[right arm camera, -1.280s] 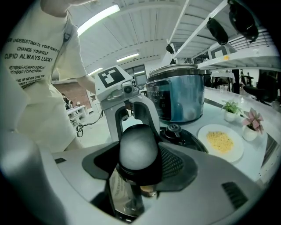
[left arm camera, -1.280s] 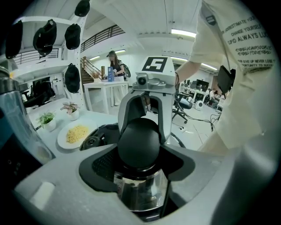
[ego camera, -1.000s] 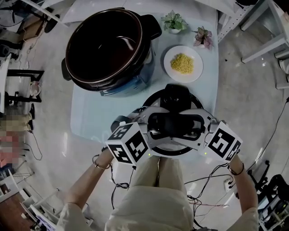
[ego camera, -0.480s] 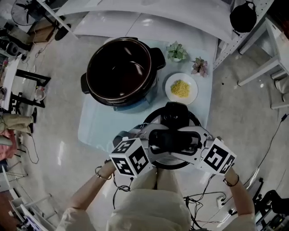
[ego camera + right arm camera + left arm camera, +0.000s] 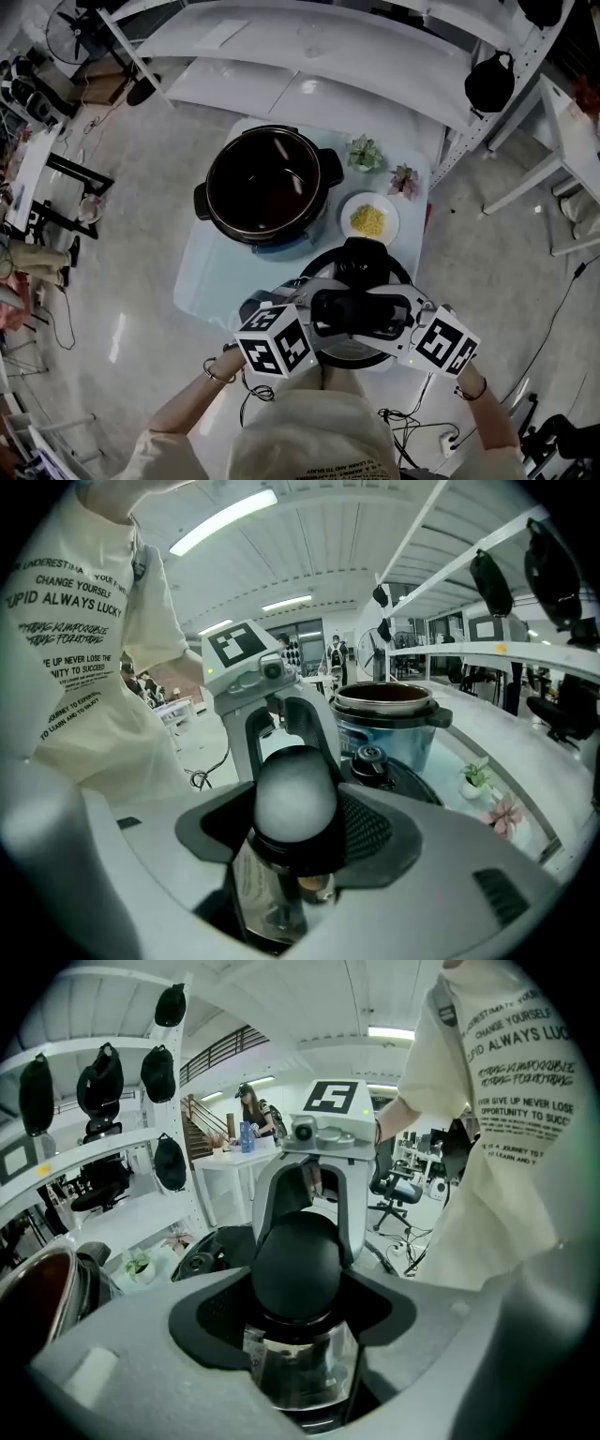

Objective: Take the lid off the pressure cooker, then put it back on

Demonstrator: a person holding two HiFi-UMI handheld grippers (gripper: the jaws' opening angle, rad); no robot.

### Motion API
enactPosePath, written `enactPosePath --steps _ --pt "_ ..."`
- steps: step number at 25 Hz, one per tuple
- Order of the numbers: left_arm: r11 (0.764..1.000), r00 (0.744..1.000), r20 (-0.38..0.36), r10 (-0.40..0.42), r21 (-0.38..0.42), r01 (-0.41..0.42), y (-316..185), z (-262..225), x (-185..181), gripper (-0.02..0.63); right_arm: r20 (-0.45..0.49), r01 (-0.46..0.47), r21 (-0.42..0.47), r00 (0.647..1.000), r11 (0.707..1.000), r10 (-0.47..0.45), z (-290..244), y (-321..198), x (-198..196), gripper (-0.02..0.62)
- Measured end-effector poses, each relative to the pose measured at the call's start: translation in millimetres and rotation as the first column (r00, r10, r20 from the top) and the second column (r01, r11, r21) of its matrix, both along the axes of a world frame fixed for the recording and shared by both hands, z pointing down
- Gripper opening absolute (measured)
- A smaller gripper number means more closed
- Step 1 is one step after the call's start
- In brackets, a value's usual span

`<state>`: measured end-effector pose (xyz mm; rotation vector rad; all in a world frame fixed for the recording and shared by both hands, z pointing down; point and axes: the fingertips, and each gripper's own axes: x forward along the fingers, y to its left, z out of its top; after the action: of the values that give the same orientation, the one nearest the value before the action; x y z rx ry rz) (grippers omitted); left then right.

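A round black pressure-cooker lid (image 5: 366, 267) sits at the lower centre of the head view, held over the near edge of the pale blue bench (image 5: 211, 272) and just in front of the person's body. It is well apart from the open, dark-lined pressure cooker pot (image 5: 267, 183) that stands on the bench towards the upper middle of the frame. The left gripper (image 5: 317, 314) and the right gripper (image 5: 405, 317) face each other across the lid's black bar-shaped handle (image 5: 361, 314), one at each end. In the left gripper view the grey fingers (image 5: 141, 1335) stand wide but are closed round the rounded black end of the handle, with shiny metal of the lid showing beneath it and the other gripper straight ahead. In the right gripper view the fingers (image 5: 450, 855) grip the opposite end of the handle in the same wide hold. There the pot appears beyond, to the right of centre. To the right of the pot on the bench lie a white round plate (image 5: 368, 220) of yellow food, a small green potted plant (image 5: 364, 153) and a small pinkish potted plant (image 5: 403, 180). White shelves (image 5: 309, 37) cross the top of the head view.
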<state>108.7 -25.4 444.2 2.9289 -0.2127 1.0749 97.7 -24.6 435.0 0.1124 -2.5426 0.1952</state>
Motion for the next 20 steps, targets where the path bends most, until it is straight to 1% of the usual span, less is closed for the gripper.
enactPosePath --steps 20 --pt "0.993 1.000 0.007 -0.028 0.113 0.027 -11 -64 -18 0.291 0.046 0.036 0.097 0.998 0.995 -0.041 -63 -10 -18 0.275"
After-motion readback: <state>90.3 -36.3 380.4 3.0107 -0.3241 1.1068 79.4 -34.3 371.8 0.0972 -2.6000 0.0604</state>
